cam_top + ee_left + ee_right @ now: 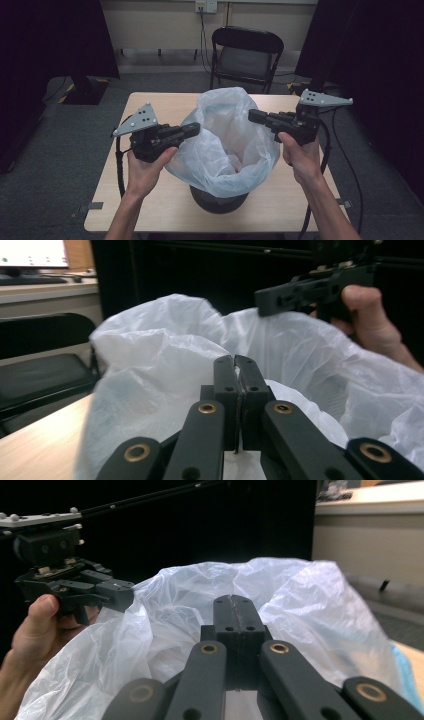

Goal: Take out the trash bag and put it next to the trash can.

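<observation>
At the middle of the tabletop [150, 107], a thin, limp, slippery bag [227, 145] lines a dark bin [220, 202] — I hold its rim at opposite sides, left tool [192, 131] and right tool [256, 117] both clamped on the film, best taken at the edge.

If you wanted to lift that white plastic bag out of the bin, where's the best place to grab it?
Probably the loose upper edge of the plastic bag, pinched at two opposite sides and approached from outside. The film there stands up free above the dark bin, thin enough to fit between closed jaws. That is where the left claw and right claw sit now, each shut on the film.
</observation>
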Action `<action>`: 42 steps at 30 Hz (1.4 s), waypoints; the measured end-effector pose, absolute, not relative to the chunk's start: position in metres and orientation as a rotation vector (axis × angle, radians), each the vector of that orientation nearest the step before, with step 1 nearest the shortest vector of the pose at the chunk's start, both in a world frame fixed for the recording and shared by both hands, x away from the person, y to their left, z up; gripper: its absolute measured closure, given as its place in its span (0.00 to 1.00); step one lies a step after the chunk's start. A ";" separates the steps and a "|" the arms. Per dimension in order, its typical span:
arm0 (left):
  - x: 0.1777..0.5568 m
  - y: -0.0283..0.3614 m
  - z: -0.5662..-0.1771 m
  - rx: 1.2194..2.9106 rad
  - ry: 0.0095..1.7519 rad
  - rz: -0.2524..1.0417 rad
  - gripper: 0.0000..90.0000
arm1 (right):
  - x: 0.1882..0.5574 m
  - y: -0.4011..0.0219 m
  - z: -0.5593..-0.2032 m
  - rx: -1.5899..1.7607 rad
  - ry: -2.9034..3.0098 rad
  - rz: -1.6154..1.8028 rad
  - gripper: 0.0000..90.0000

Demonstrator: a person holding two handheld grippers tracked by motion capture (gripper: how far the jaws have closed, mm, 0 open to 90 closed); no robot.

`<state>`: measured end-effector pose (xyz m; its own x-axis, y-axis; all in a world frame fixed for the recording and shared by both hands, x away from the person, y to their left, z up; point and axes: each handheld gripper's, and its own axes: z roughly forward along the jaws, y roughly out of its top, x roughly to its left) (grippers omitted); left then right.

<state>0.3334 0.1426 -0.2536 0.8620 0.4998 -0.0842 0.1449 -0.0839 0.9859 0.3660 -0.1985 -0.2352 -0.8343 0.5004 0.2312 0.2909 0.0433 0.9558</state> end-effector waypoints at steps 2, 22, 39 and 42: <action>0.336 0.134 -0.252 1.659 0.490 0.298 1.00 | 0.365 -0.192 -0.233 0.804 2.161 1.912 1.00; 0.347 0.107 -0.241 1.594 0.389 0.201 0.92 | 0.354 -0.150 -0.205 0.619 2.240 2.021 1.00; 0.343 0.094 -0.238 1.647 0.327 0.223 0.97 | 0.350 -0.141 -0.207 0.591 2.295 2.033 1.00; 0.345 0.096 -0.235 1.648 0.347 0.223 1.00 | 0.347 -0.147 -0.205 0.631 2.217 2.012 0.61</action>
